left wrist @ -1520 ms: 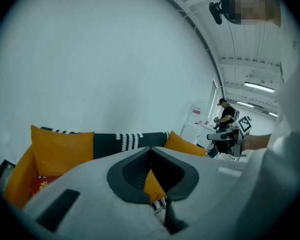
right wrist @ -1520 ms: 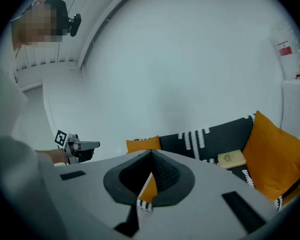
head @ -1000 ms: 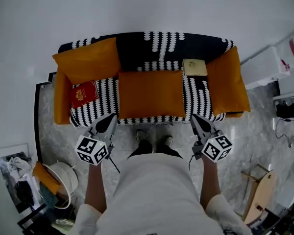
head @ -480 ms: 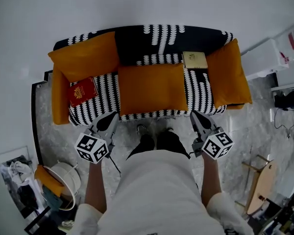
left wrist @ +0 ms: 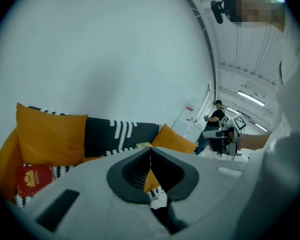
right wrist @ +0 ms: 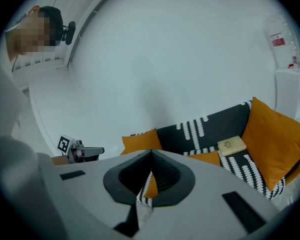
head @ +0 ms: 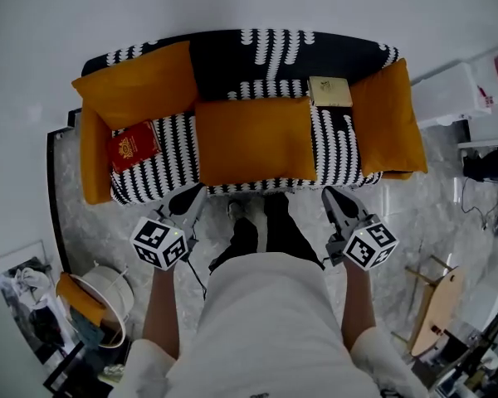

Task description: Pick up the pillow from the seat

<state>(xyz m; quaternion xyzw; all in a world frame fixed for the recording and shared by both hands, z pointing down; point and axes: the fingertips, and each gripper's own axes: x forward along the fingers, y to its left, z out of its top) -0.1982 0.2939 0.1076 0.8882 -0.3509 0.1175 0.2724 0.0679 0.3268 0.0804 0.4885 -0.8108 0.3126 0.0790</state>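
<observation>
The orange pillow (head: 256,141) is seen lying flat in the middle of the striped seat (head: 173,149), with its long axis running side to side. It is placed just ahead of and between the left tongs (head: 197,192) and the right tongs (head: 327,194). Both are shut and empty, and neither is judged clearly nearer.

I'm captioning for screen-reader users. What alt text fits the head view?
From above, a person faces a black-and-white sofa with an orange pillow flat on its seat; the left gripper and right gripper, both shut and empty, hang in front of it. A red book and a tan book lie on the seat too.
</observation>
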